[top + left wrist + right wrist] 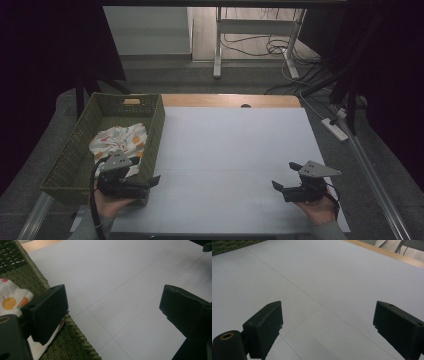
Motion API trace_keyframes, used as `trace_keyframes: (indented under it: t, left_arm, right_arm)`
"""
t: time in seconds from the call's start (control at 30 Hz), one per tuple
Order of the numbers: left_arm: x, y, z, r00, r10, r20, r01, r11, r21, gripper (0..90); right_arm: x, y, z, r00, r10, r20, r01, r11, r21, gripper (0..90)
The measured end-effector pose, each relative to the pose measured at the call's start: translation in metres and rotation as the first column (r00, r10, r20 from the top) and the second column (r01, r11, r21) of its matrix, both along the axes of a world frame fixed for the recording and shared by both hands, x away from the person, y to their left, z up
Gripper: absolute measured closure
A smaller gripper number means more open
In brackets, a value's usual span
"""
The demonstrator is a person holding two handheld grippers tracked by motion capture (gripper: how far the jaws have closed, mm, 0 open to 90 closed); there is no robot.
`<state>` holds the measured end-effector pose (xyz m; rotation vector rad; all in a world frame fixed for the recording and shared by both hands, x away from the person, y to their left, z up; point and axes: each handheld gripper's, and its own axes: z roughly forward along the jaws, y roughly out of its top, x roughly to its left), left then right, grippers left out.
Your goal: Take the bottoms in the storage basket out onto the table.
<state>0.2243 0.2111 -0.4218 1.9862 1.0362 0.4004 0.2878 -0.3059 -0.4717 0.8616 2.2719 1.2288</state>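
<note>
With both jaws apart and empty, my left gripper is beside the fruit-print white cloth lying deposited inside the green woven basket; withdrawal remains.

Dim room; grey floor; cables; white frame legs.

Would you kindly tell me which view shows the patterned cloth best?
The high view: the whole cloth lies crumpled in the basket. The left gripper view catches just a corner beside one jaw; the right gripper view offers the basket's edge.
</note>
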Motion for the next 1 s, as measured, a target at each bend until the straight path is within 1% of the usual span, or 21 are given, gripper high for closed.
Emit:
trace_keyframes:
  t: [0.1,0.27,0.6,0.8,0.93,1.0]
  left_arm:
    - [-0.0001,0.0000,-0.0003,1.0000,0.002,-0.001,-0.002,1.0000,0.002,7.7]
    - [-0.0016,0.0000,-0.0006,1.0000,0.007,0.006,-0.007,1.0000,-0.004,8.0]
    - [-0.0061,0.0015,0.0011,0.9998,0.015,0.016,-0.015,0.9999,-0.004,8.1]
    - [-0.0064,0.0030,0.0011,0.9994,0.028,0.019,-0.028,0.9996,-0.009,8.3]
    - [-0.0072,0.0032,0.0020,0.9993,0.027,0.024,-0.027,0.9996,-0.009,8.4]
    - [-0.0071,0.0031,0.0021,0.9993,0.026,0.026,-0.025,0.9995,-0.018,8.5]
  right_arm:
    - [0.0002,0.0005,-0.0001,1.0000,0.001,0.001,-0.001,1.000,-0.002,9.6]
    - [0.0022,0.0020,-0.0032,0.9996,0.019,-0.019,-0.020,1.000,-0.014,11.4]
    - [0.0056,0.0060,-0.0050,0.9991,0.028,-0.032,-0.029,0.999,-0.029,11.2]
    - [0.0064,0.0032,-0.0041,0.9996,0.013,-0.025,-0.013,1.000,-0.010,11.4]
    - [0.0065,0.0023,-0.0038,0.9998,0.006,-0.018,-0.006,1.000,-0.004,11.6]
    - [0.0066,0.0024,-0.0040,0.9998,0.005,-0.019,-0.005,1.000,-0.005,11.7]
